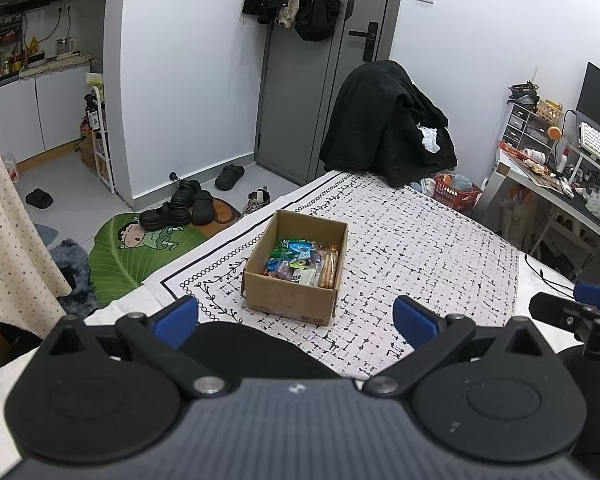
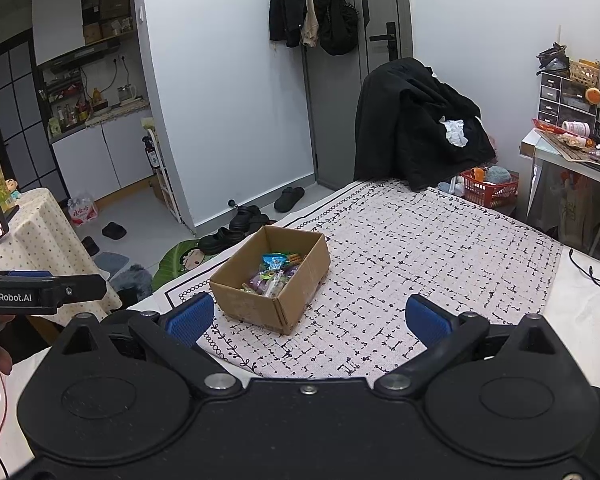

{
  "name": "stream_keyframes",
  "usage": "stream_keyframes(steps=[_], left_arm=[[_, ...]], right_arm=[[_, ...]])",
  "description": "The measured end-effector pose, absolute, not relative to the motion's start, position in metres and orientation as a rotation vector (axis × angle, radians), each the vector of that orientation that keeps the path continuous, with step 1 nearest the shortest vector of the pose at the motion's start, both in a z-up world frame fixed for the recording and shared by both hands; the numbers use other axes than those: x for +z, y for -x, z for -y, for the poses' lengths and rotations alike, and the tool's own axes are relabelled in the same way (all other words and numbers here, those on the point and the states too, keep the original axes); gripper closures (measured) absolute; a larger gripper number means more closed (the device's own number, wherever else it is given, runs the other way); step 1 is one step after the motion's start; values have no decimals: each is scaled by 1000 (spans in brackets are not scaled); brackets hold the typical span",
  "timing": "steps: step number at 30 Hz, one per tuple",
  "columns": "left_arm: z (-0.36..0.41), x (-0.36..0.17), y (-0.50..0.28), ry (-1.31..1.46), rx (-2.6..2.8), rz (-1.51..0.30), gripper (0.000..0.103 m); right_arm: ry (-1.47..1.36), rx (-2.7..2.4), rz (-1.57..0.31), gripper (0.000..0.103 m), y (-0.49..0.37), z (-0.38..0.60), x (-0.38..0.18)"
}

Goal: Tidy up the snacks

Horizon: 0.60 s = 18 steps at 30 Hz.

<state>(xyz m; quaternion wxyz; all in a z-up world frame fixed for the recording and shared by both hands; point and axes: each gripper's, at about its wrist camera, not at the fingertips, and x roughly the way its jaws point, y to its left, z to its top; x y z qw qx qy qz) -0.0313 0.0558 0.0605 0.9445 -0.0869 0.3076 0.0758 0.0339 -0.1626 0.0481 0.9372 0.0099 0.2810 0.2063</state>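
- Box (image 1: 296, 270): open cardboard, upright on the patterned cloth (image 1: 420, 240) that covers the tabletop, near its left edge.
- Snacks (image 1: 302, 264): a heap of coloured packets lies inside the box, toward its right side. No packet shows loose on the cloth in either view.
- Left tongs (image 1: 296, 316): blue pads wide apart, nothing between them, hanging above the cloth on the near side of the box and clear of it.
- Right tongs (image 2: 310, 318): pads likewise wide apart and empty, near the box's front corner, not touching it.
- Step in hand, as judged: either the start or the close; nothing is held and all visible packets sit boxed.
- Next move, if sorting goes on: lower 1 pair of tongs into the box over a single packet and close on its edge, while keeping the light box from sliding.
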Motion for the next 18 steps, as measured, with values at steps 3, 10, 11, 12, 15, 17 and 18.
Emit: stream_keyframes(steps=[3, 10, 11, 12, 15, 17, 18], left_arm=[[-56, 60, 31, 176, 154, -626, 0], [-52, 60, 30, 167, 147, -623, 0], [-51, 60, 29, 167, 145, -623, 0], [-51, 60, 29, 166, 143, -623, 0], [-51, 58, 28, 165, 138, -625, 0], [-52, 56, 27, 165, 135, -627, 0], [-52, 55, 25, 166, 131, -631, 0]], right_arm=[[-19, 421, -575, 0, -34, 163, 48], [-20, 419, -578, 0, -34, 165, 46], [-20, 419, -579, 0, -34, 166, 45], [-20, 419, -580, 0, -34, 166, 44], [-23, 415, -587, 0, -35, 167, 41], [-24, 413, -594, 0, -38, 167, 39], [-24, 412, -597, 0, -38, 167, 37]])
